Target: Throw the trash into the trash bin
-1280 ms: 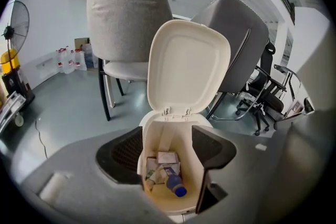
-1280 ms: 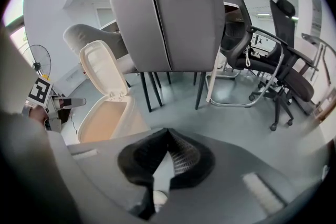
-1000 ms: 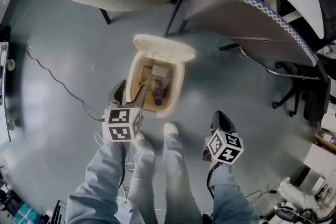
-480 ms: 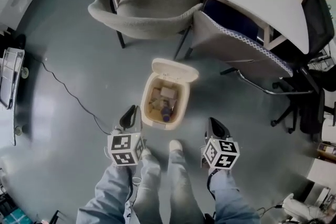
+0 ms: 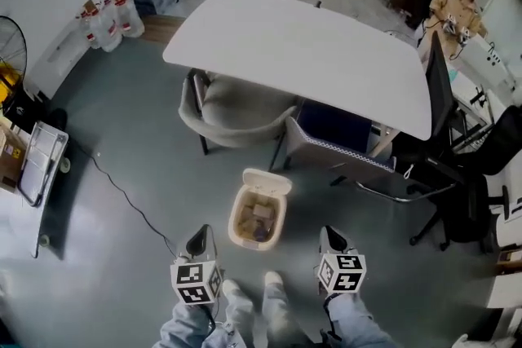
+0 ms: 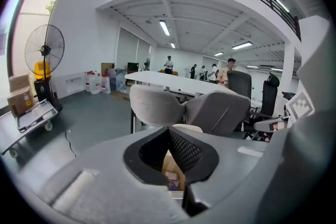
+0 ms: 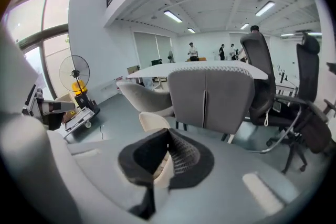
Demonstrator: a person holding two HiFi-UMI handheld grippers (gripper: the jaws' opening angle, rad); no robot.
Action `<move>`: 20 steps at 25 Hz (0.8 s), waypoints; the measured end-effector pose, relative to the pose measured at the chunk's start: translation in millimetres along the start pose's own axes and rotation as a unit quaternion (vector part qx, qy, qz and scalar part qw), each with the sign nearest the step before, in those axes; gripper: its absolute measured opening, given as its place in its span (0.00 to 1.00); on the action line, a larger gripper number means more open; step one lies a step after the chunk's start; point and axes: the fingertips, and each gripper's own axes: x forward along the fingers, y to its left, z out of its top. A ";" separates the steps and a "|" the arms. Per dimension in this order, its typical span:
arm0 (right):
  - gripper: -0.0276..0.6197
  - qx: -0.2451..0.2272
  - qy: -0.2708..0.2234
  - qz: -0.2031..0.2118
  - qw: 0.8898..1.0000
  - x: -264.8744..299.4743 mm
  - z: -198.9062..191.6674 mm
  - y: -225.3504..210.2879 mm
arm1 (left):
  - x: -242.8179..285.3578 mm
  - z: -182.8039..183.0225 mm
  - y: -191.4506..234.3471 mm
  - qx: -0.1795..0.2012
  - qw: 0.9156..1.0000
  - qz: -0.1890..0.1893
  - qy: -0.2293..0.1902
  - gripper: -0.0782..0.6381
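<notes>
Head view: the left gripper and the right gripper are held side by side, one at each side of the person's legs, both pointing forward and down. The cream plastic trash bin stands on the grey floor ahead of and below both grippers, between their lines of aim, with its lid hinged open on the far side. The trash lies inside it, so the disposal step appears complete.

Left gripper view: the jaws are pressed together at the tips and carry nothing. The trash bin shows beyond and below them.

Right gripper view: the jaws likewise meet and are empty. The trash bin lies ahead, slightly left. Closed, empty jaws held well clear of the bin suggest a rest posture
</notes>
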 end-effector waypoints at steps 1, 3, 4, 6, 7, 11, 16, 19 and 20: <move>0.05 -0.007 -0.011 0.002 1.000 -10.5 16.1 3.1 | -10.3 16.7 1.9 0.001 1.000 0.006 -0.013 0.12; 0.05 -0.017 -0.034 0.005 0.999 -32.2 44.4 5.4 | -30.9 44.6 9.2 0.000 0.999 0.020 -0.036 0.12; 0.05 -0.019 -0.044 0.004 0.999 -43.5 56.7 4.4 | -41.4 56.4 14.1 -0.001 0.998 0.028 -0.047 0.12; 0.05 -0.021 -0.066 -0.001 0.998 -64.9 79.5 -1.1 | -62.4 79.8 26.4 -0.001 0.997 0.045 -0.069 0.12; 0.05 -0.019 -0.077 -0.006 0.997 -74.4 90.6 -5.2 | -72.0 92.1 33.3 0.001 0.995 0.053 -0.082 0.12; 0.05 -0.005 -0.108 -0.027 0.994 -103.4 119.0 -25.7 | -101.7 126.7 54.3 0.003 0.990 0.075 -0.119 0.12; 0.05 0.007 -0.119 -0.033 0.992 -116.1 127.8 -29.5 | -119.8 143.2 58.8 0.001 0.986 0.086 -0.141 0.12; 0.05 -0.003 -0.118 -0.029 0.993 -117.6 130.1 -25.4 | -122.2 148.3 53.2 0.005 0.985 0.083 -0.148 0.12; 0.05 -0.010 -0.115 -0.029 0.993 -117.4 129.5 -24.5 | -122.4 149.2 51.5 0.007 0.985 0.083 -0.149 0.12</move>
